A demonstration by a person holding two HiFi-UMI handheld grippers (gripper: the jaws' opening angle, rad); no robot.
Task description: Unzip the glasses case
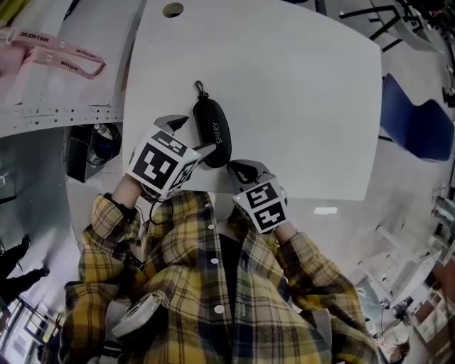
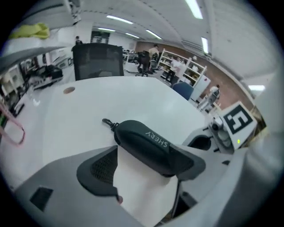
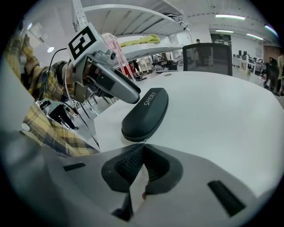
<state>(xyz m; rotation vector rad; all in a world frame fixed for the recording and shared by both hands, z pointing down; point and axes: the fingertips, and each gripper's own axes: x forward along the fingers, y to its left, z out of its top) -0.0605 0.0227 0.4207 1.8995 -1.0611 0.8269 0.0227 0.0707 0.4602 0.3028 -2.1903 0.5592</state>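
Observation:
A black oblong glasses case (image 1: pixel 212 131) lies on the white table (image 1: pixel 298 92), its clip (image 1: pixel 200 89) pointing away from me. My left gripper (image 1: pixel 190 136) is open at the case's left side. In the left gripper view the case (image 2: pixel 142 139) rests across the right finger (image 2: pixel 188 163), the left finger (image 2: pixel 100 170) stands apart from it, and bare table shows between them. My right gripper (image 1: pixel 239 169) is shut at the case's near end. In the right gripper view its tips (image 3: pixel 143 145) meet on a thin zipper pull (image 3: pixel 143 141) right under the case (image 3: pixel 146 114).
A pink lanyard (image 1: pixel 67 57) lies on the shelf at upper left. A round cable hole (image 1: pixel 173 10) sits at the table's far edge. A blue chair (image 1: pixel 416 124) stands right of the table and a black office chair (image 2: pixel 97 62) behind it. The near table edge runs just under both grippers.

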